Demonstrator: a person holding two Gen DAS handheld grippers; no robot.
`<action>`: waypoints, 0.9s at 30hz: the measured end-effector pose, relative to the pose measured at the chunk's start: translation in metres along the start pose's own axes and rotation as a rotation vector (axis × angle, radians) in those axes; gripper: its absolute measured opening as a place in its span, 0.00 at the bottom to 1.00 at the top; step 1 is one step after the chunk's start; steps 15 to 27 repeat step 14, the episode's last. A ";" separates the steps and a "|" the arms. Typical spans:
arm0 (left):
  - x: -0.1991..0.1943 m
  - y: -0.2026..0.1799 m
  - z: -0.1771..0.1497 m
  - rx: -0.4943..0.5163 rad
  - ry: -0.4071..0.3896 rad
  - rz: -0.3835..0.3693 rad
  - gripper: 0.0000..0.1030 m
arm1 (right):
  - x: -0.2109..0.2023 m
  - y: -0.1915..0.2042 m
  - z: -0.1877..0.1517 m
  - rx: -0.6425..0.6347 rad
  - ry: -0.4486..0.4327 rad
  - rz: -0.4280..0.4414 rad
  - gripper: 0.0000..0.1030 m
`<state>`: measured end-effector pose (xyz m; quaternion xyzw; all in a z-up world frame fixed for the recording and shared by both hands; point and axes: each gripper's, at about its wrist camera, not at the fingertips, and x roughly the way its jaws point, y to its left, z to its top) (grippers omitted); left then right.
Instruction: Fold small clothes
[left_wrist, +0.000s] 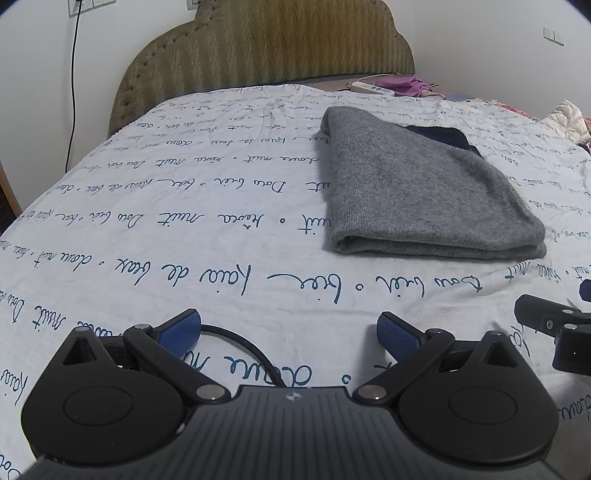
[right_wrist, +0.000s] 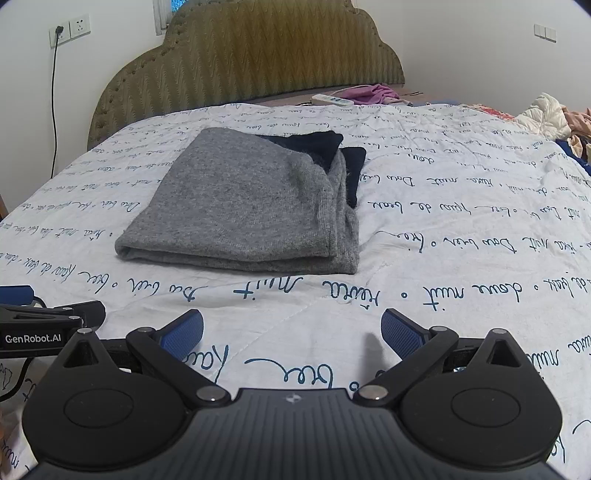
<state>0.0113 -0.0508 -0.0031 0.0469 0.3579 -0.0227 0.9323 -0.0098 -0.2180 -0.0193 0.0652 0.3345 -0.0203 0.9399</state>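
Bare bed sheet (right_wrist: 461, 229) left, right and near side of folded grey garment (right_wrist: 240, 206), dark garment (right_wrist: 351, 166) tucked behind it, headboard (right_wrist: 258, 59) and remote (right_wrist: 332, 99) beyond, clothes pile (right_wrist: 550, 114) far right.

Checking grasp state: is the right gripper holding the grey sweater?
No: the right gripper is open over bare bedsheet, short of the folded grey sweater.

Script-printed bedspread (right_wrist: 443, 258), olive headboard (right_wrist: 258, 62), wall socket (right_wrist: 70, 29), white remote (right_wrist: 332, 99).
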 end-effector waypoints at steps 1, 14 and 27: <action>0.000 0.000 0.000 0.000 0.000 0.001 1.00 | -0.001 0.000 0.000 0.000 -0.001 0.000 1.00; -0.004 -0.001 0.000 0.021 -0.018 0.013 1.00 | -0.004 0.002 0.001 -0.002 -0.002 0.005 1.00; -0.004 -0.001 0.000 0.021 -0.018 0.013 1.00 | -0.004 0.002 0.001 -0.002 -0.002 0.005 1.00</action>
